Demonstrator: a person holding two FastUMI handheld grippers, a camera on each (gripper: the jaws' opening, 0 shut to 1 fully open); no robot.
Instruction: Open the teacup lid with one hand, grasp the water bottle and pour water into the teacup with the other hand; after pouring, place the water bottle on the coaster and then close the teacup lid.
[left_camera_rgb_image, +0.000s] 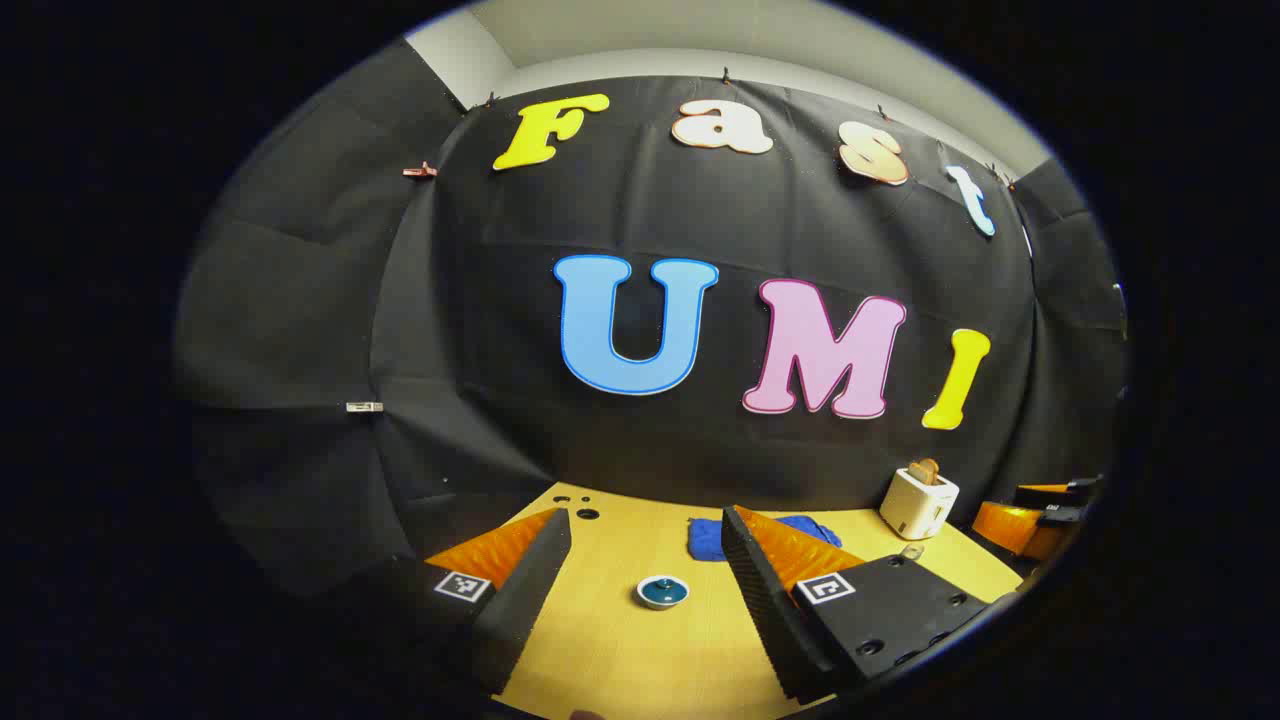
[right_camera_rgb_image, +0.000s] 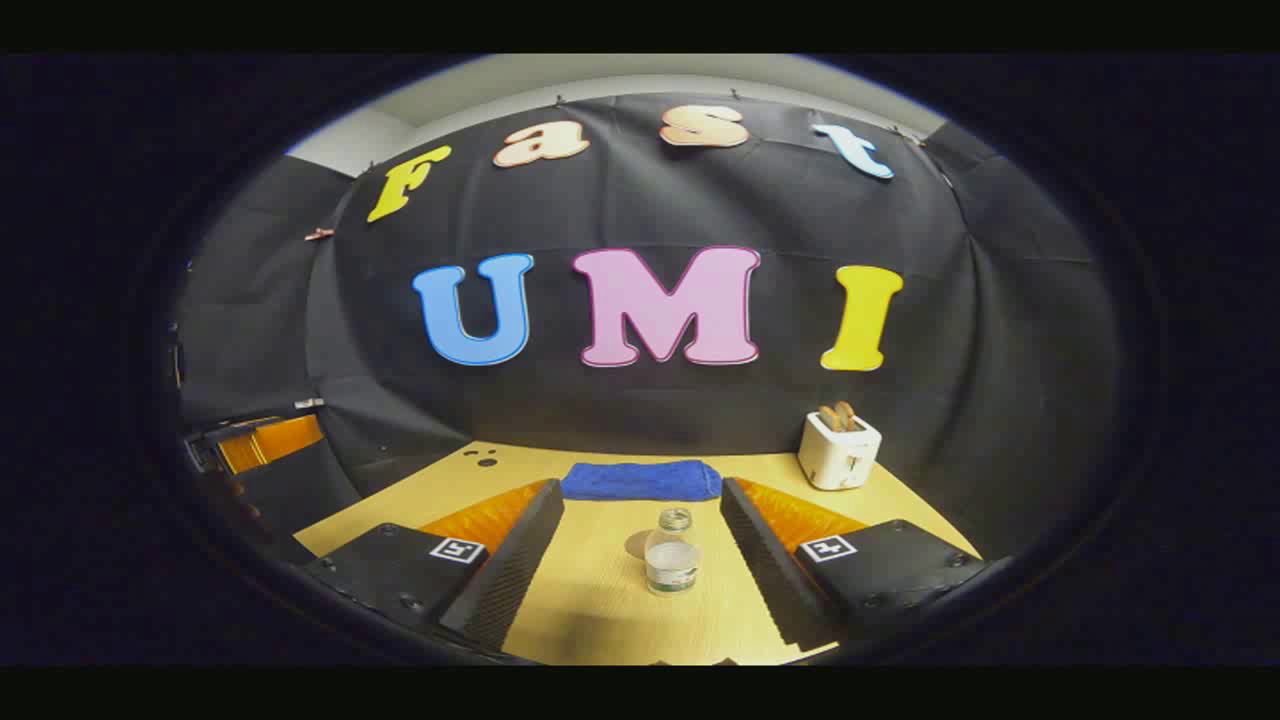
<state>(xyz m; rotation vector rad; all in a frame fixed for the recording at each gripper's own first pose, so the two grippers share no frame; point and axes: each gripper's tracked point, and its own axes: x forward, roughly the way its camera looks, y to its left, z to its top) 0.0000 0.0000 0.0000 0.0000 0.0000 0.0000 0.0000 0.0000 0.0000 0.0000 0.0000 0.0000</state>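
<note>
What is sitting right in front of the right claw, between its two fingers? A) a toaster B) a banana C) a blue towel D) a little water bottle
D: in the right gripper view, the water bottle stands upright on the table ahead of the open right claw, untouched; the blue towel and toaster sit farther back.

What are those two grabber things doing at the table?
Nothing is being held yet. The left gripper is open and lined up with the lidded teacup on the wooden table. The right gripper is open too, aimed at the water bottle standing upright ahead. A blue cloth and a toaster sit farther back.
</note>
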